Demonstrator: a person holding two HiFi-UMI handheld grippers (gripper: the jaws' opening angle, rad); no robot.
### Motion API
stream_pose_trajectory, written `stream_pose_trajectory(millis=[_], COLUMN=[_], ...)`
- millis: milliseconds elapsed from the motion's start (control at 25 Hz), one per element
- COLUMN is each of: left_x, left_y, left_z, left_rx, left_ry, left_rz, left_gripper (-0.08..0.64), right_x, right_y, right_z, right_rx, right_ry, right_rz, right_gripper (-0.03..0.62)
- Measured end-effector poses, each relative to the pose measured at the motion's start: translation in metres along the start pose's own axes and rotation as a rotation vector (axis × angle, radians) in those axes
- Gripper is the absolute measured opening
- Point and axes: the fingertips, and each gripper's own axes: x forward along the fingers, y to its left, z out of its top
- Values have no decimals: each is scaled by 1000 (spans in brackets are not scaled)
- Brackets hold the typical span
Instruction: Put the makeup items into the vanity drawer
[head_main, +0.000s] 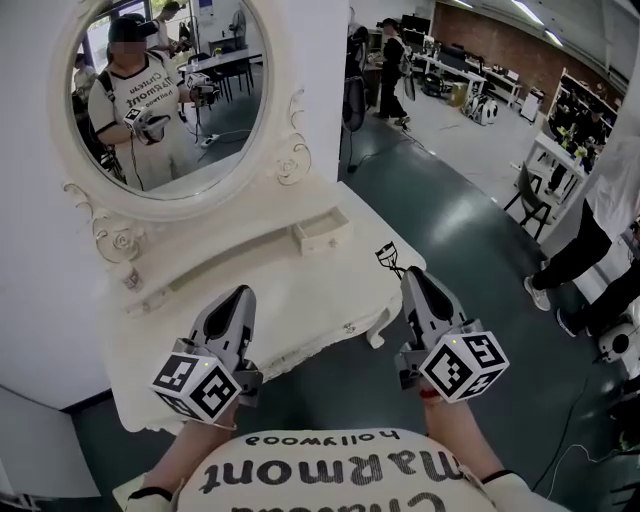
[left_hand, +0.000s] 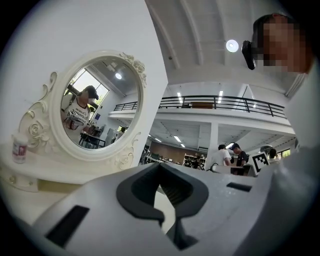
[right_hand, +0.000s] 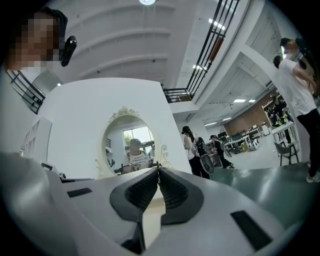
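A white vanity table (head_main: 290, 300) with an oval mirror (head_main: 165, 90) stands in front of me. A black eyelash curler (head_main: 390, 258) lies near the table's right edge. A small pale bottle (head_main: 131, 279) stands on the raised shelf at the left, and the left gripper view shows this bottle (left_hand: 19, 148) beside the mirror (left_hand: 97, 107). A small drawer (head_main: 322, 232) sits in the shelf's right end. My left gripper (head_main: 243, 291) (left_hand: 160, 165) hovers shut and empty over the table's front. My right gripper (head_main: 409, 271) (right_hand: 158, 168), shut and empty, has its tip just right of the curler.
The table's front apron carries a small knob (head_main: 349, 327). A white wall backs the vanity. To the right is green floor with a person's legs (head_main: 580, 260), a chair (head_main: 530, 200) and desks further back.
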Motion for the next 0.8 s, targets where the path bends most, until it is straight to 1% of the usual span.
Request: stream_pose_trajectory(millis=[240,400,480,600,720,800], left_x=[3,17,27,49,76,91], left_y=[6,14,21,28,35,42], left_z=[-17,-27,-35,-46,-50,-51], left_rx=[-23,-1,-16,-53,-61,-67], left_ry=[46,47,49,70,76,75], left_rz=[55,68,75,64,36,38], left_gripper=[8,8,8,8,8,8], right_x=[7,15,20,29,45,59], right_y=[-15,-30,-39,-52,-64,-71], right_z=[-23,-43,-52,-58,-62,-66], right_rx=[29,42,46,49,48,49], right_ry=[51,87,109,135,158,179], right_rz=[17,9,-2,-19,-27,-26], right_gripper=[36,37,36,36,35,36])
